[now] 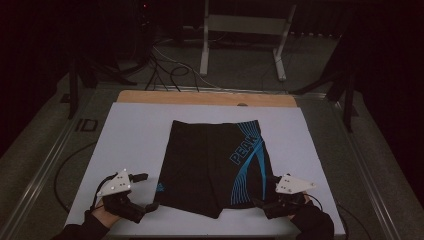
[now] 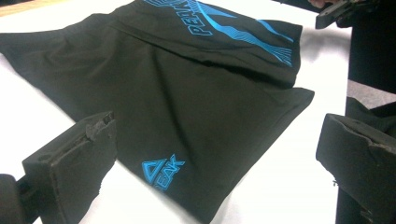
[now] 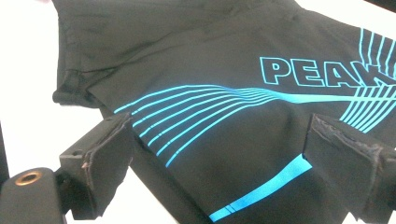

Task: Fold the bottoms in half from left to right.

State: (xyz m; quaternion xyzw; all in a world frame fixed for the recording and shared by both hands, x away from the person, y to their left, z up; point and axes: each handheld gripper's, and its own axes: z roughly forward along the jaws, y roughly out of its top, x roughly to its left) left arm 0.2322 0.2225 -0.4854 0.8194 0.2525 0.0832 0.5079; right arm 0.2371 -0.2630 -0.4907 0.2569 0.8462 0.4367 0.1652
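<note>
Black shorts (image 1: 212, 162) with blue stripes and "PEAK" lettering lie flat on a white sheet (image 1: 135, 137), waistband at the far side. My left gripper (image 1: 146, 191) rests at the near left, its jaws wide apart and pointing at the left leg's hem; it is open. The left gripper view shows the small blue logo on the shorts (image 2: 196, 93) lying between and beyond the spread jaws of the left gripper (image 2: 219, 126). My right gripper (image 1: 265, 192) sits at the near right hem, open. Its jaws straddle the striped leg of the shorts (image 3: 224, 79) in the right gripper (image 3: 222, 128) view, with the pads clear of the cloth.
The sheet covers a wooden table (image 1: 200, 97) whose far edge shows. Beyond it stand a grey metal frame (image 1: 245, 30) and loose cables (image 1: 170, 70) on the floor. Dark stand legs (image 1: 75, 85) flank the table on both sides.
</note>
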